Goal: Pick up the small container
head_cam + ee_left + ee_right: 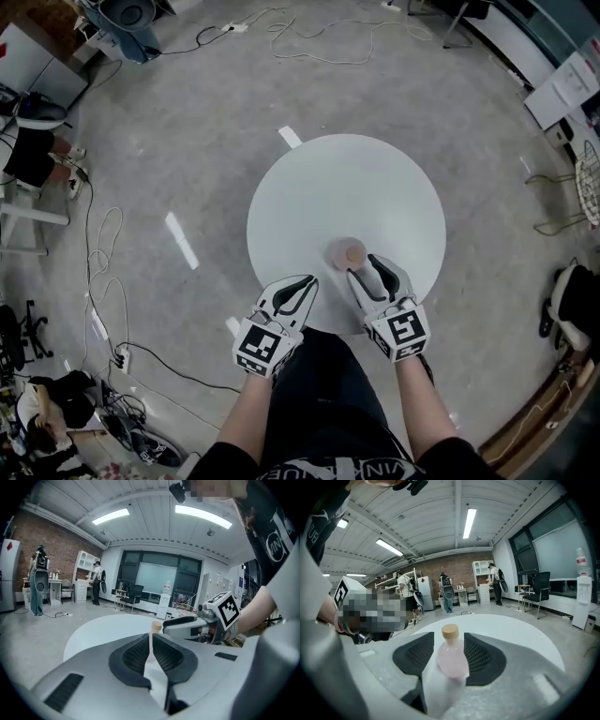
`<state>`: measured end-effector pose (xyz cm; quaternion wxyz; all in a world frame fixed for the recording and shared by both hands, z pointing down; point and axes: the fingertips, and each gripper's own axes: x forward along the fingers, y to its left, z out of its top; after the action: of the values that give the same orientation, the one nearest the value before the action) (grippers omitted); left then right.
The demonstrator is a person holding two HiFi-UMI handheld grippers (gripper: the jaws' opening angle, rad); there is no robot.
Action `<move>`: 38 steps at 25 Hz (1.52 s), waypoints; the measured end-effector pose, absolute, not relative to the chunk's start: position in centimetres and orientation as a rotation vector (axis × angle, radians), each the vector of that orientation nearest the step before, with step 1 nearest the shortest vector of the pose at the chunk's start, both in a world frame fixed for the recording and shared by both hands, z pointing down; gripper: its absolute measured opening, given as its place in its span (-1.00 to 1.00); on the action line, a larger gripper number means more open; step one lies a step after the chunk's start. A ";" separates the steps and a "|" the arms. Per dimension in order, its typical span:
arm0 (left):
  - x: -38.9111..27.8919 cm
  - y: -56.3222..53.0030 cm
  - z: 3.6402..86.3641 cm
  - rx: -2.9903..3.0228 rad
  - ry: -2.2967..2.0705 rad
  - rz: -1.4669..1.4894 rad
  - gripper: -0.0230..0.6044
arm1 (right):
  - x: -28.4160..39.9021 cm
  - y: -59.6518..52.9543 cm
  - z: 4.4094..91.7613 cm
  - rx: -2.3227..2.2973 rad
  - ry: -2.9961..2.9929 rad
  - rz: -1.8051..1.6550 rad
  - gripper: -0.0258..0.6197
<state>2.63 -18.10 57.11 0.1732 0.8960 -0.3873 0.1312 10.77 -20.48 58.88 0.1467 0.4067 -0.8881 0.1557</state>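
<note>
Bottle point(451, 656), small, pink, tan-capped, standing between wide-apart right gripper point(366, 269) jaws, base blurring into white round table point(520, 630); left gripper point(298, 287) clenching empty.

- small container point(452, 660): translucent pink body, smooth, slight gloss; plastic or glass, can't tell. Cap point(450, 631) is tan, matt, cork-like.
- counter point(347, 178): white top, smooth, matt.
- right tongs point(364, 265) and left tongs point(305, 284): light grey plastic shells, matt, faintly grainy. Pads point(415, 657) are dark, ribbed, rubbery.
- marker cubes point(405, 330): matt black-and-white print.
- floor point(187, 141): grey concrete, smooth, dull sheen.
- far wall point(28, 541): rough brick.
</note>
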 end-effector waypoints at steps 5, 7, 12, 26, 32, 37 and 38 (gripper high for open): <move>2.8 -18.8 58.1 2.554 -1.075 0.387 -0.85 | 10.2 -21.6 59.8 1.198 -2.549 0.447 -0.35; 3.0 -19.4 58.4 2.556 -1.064 0.399 -0.85 | 10.1 -22.2 59.9 1.208 -2.549 0.434 -0.35; 3.4 -20.7 59.2 2.573 -1.045 0.410 -0.85 | 9.4 -23.1 60.7 1.221 -2.540 0.405 -0.35; 2.9 -21.6 60.2 2.576 -1.038 0.339 -0.85 | 8.4 -24.6 61.3 1.311 -2.529 0.278 -0.35; 2.6 -21.7 60.2 2.594 -1.031 0.329 -0.85 | 8.5 -24.9 60.8 1.347 -2.560 0.272 -0.36; 2.7 -21.5 60.7 2.602 -1.020 0.320 -0.85 | 8.4 -24.9 60.8 1.369 -2.535 0.247 -0.44; 2.8 -21.5 60.6 2.605 -1.017 0.319 -0.85 | 8.5 -24.9 60.8 1.367 -2.516 0.244 -0.44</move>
<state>2.75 -21.52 60.64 0.1629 0.9131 -0.3566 0.1119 8.48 -24.93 60.76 0.1334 0.4713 -0.8677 0.0842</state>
